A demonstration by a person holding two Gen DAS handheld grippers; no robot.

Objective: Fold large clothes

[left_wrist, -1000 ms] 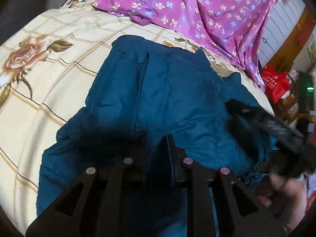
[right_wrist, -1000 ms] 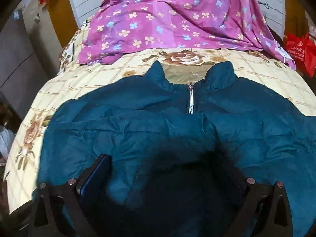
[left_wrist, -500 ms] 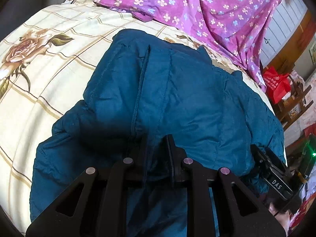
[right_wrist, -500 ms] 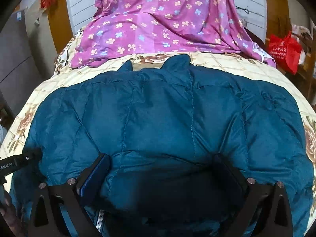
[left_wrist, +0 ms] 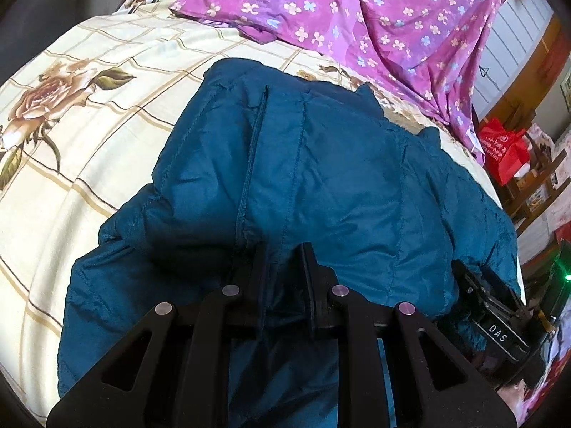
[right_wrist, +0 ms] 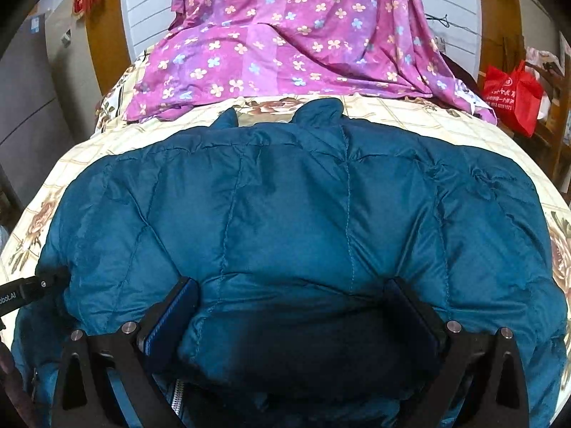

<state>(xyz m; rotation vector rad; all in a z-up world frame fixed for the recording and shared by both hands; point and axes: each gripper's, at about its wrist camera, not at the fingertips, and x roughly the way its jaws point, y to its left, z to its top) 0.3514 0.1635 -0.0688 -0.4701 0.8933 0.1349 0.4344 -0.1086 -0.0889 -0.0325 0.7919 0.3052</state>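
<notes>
A teal puffer jacket (left_wrist: pixel 321 178) lies folded over on the flowered bed sheet (left_wrist: pixel 89 125), collar towards the far side. My left gripper (left_wrist: pixel 283 249) is shut on a pinch of its near edge. In the right wrist view the jacket (right_wrist: pixel 303 214) fills the frame with its quilted back up. My right gripper (right_wrist: pixel 296 285) stands wide, and a thick bulge of jacket is clamped between its pads. A zipper end (right_wrist: pixel 176 399) shows below the left finger. Each gripper also appears in the other's view: right gripper (left_wrist: pixel 496 321), left gripper (right_wrist: pixel 21 292).
A purple flowered cloth (right_wrist: pixel 285 35) is heaped at the far end of the bed sheet (right_wrist: pixel 410 114). A red bag (right_wrist: pixel 514 96) stands by wooden shelves off the bed's right side. A grey cabinet stands at the left.
The jacket's lower half came over the zipped front, so the quilted back now faces up. The right gripper moved with it, then settled low at the near edge. The left gripper stayed put.
</notes>
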